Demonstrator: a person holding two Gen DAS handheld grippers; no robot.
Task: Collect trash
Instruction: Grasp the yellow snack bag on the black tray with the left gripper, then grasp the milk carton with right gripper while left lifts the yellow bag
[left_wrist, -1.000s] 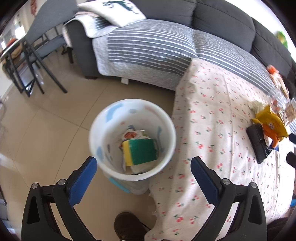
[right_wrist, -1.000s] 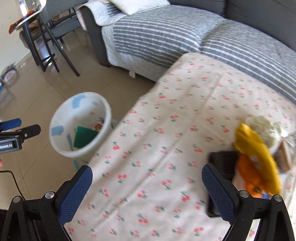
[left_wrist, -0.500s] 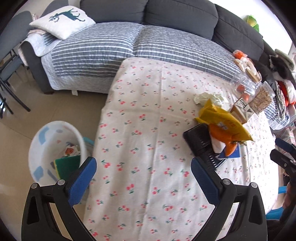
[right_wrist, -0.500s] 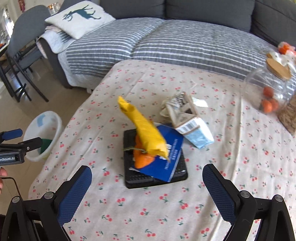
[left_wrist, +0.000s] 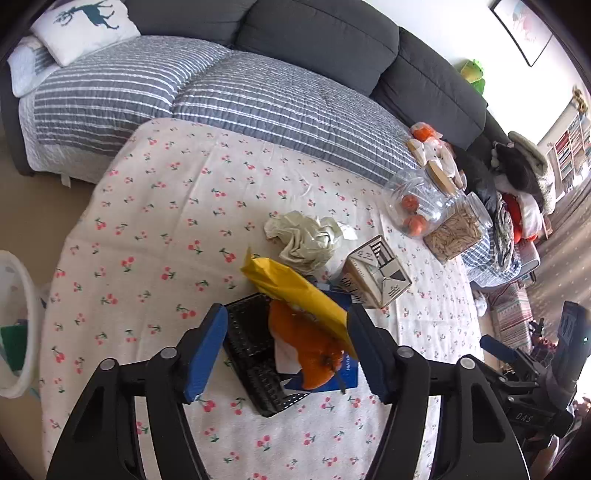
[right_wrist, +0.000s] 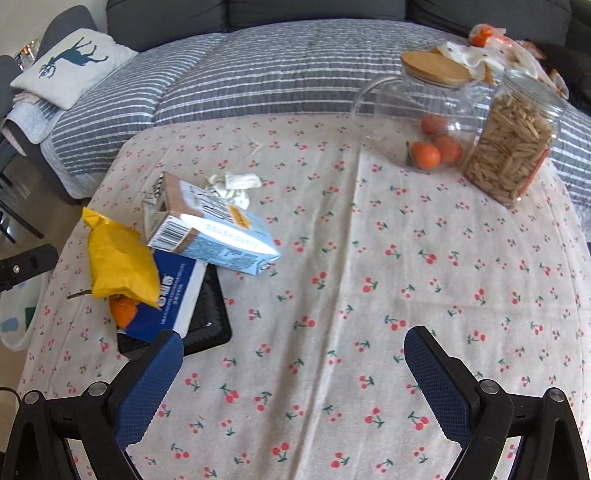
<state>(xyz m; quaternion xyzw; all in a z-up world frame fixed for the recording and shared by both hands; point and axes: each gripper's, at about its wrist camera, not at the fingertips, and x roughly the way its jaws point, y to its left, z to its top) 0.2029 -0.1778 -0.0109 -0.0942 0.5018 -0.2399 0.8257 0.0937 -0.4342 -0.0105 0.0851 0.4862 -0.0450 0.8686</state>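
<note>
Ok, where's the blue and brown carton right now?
The blue and brown carton lies on its side on the cherry-print tablecloth, left in the right wrist view, beside the yellow bag.

I see a cherry-print cloth (right_wrist: 369, 258) where two glass jars stand touching, one with oranges (right_wrist: 417, 122) and one with seeds (right_wrist: 513, 140), and behind it a sofa (left_wrist: 314, 40) with a striped cover (right_wrist: 258, 74) and a deer pillow (right_wrist: 70, 62).

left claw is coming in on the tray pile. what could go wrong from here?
1. The left claw, jaws just narrowing with nothing pressed yet, brackets the black tray, orange peel and yellow bag together; it may catch the tray.
2. The pile is loose, so lifting one piece could spill the rest.
3. The bin sits off the table edge, so a weak grip risks a drop.
</note>
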